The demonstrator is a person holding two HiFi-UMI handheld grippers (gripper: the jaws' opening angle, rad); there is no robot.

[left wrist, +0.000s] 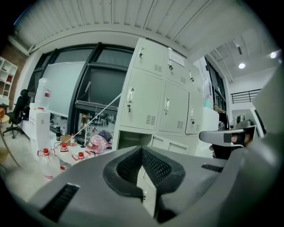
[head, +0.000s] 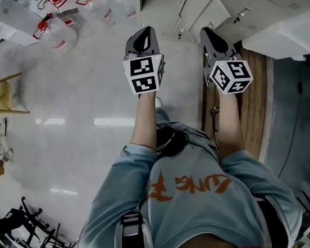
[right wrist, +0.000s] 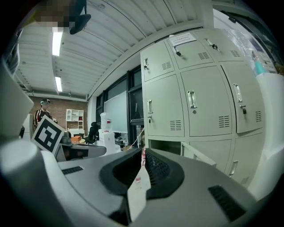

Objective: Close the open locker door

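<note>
Both claws are held out side by side ahead of the person point(head: 199, 200), the left claw point(head: 143, 36) and the right claw point(head: 210, 33) each with jaws pressed together on nothing. Closed tips make a blunt pusher, which I judge suits a door that needs shoving, not gripping. The open locker door point(right wrist: 198, 155) juts from the bottom row of the lockers point(right wrist: 199, 97), ahead of the right claw and slightly to its right, well apart, so contact is not yet made.
</note>
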